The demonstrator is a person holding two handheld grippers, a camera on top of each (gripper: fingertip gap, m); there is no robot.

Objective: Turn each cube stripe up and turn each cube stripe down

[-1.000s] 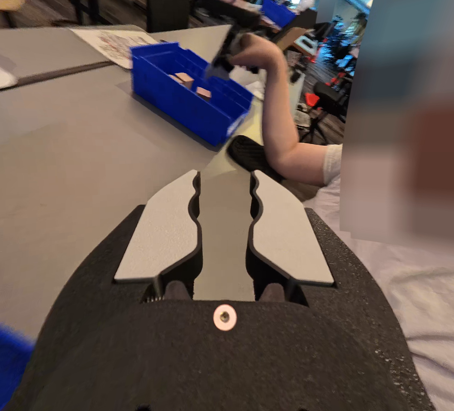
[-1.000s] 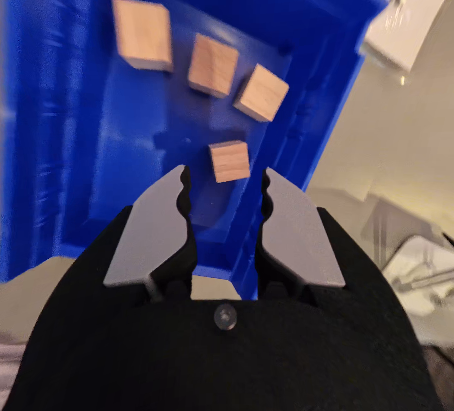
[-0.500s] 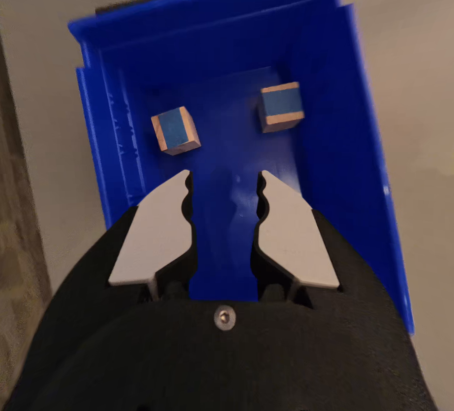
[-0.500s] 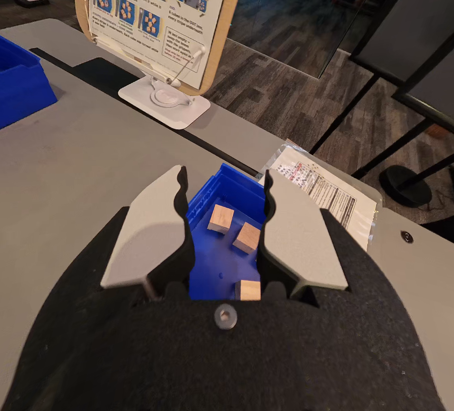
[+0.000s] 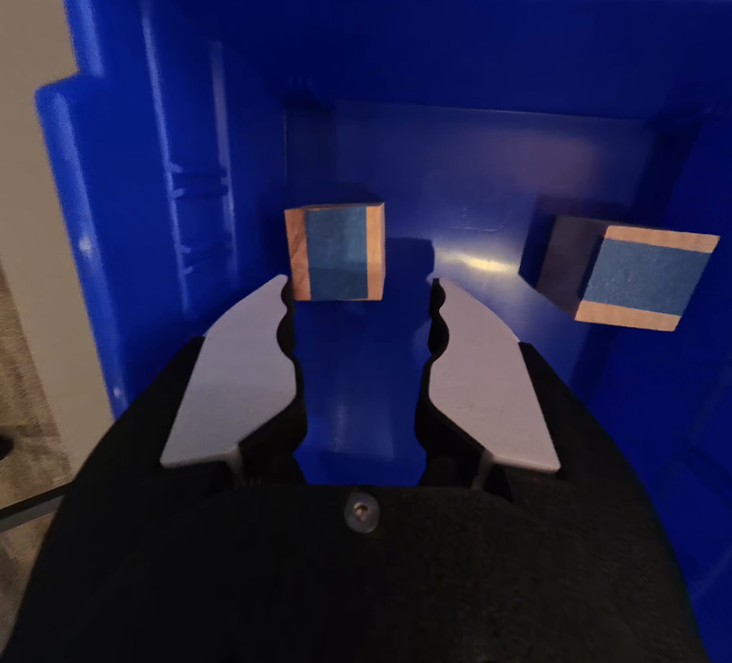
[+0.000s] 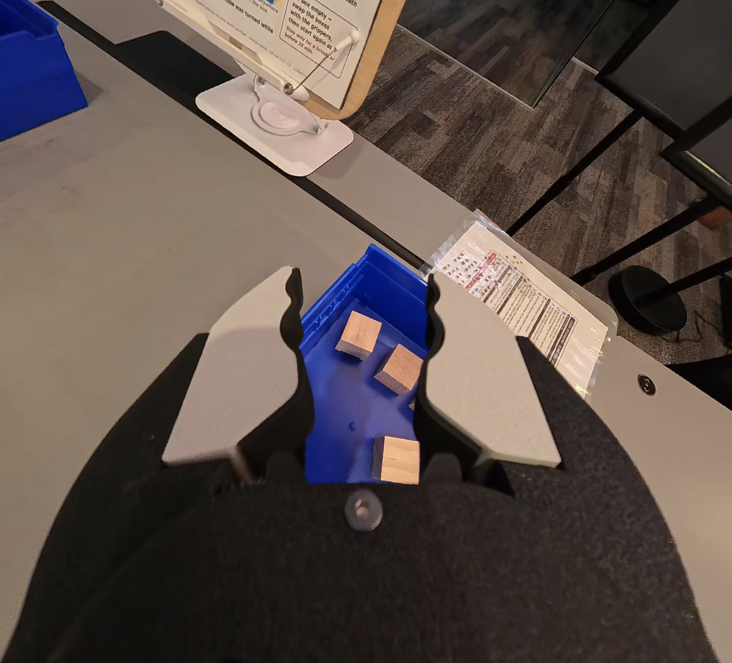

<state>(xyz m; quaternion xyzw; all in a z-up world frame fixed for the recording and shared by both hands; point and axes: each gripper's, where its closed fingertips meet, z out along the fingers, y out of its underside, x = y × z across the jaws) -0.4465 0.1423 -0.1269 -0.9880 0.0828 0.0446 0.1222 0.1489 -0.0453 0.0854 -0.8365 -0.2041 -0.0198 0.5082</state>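
In the left wrist view my left gripper is open and empty, low inside a blue bin. A wooden cube with a blue stripe on top lies just past the left fingertip. A second stripe-up cube lies to the right. In the right wrist view my right gripper is open and empty, held above another blue bin. This bin holds plain-faced wooden cubes: one far, one middle, one near. A corner of another shows behind the right finger.
A grey table carries both bins. An instruction board on a white stand stands at the table's far edge. A laminated sheet lies right of the bin. The left bin's corner shows at far left. Dark stands are on the floor beyond.
My left gripper swung from the open table down into its bin and closed in on the stripe-up cubes. My right gripper rose out of its bin and now looks across the table.
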